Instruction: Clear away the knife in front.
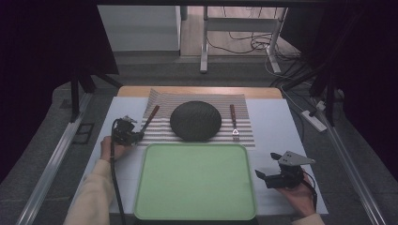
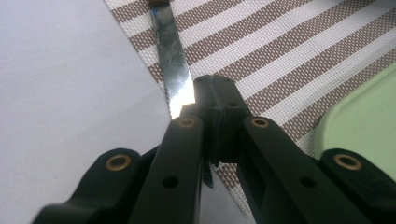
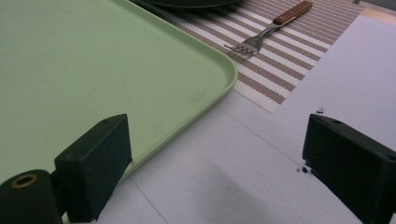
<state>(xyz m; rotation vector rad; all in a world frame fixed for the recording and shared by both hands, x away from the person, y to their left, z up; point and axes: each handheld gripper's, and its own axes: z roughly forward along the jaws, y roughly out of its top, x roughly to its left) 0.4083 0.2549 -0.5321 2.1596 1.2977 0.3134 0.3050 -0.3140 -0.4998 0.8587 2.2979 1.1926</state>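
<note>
Item: table knife (image 2: 173, 70), upper centre of my left gripper view, on striped placemat (image 2: 299, 51). My left gripper (image 2: 214, 95) was clamped on its blade tip. Right gripper (image 3: 217, 163) gaped empty. Step: pickup; next, probably lift toward green tray (image 1: 195, 183).

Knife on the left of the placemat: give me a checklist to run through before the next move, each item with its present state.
1. Left claw shut on the knife blade: ok, the blade runs in between its closed jaws.
2. Grip point: not ok, it holds the blade tip, not the brown handle.
3. Green tray free to receive it: ok.
4. Right claw open and out of the way: ok, right of the tray.
5. Fork and dark plate undisturbed on the striped placemat: ok.
6. Knife lifted off the mat: cannot tell.
</note>
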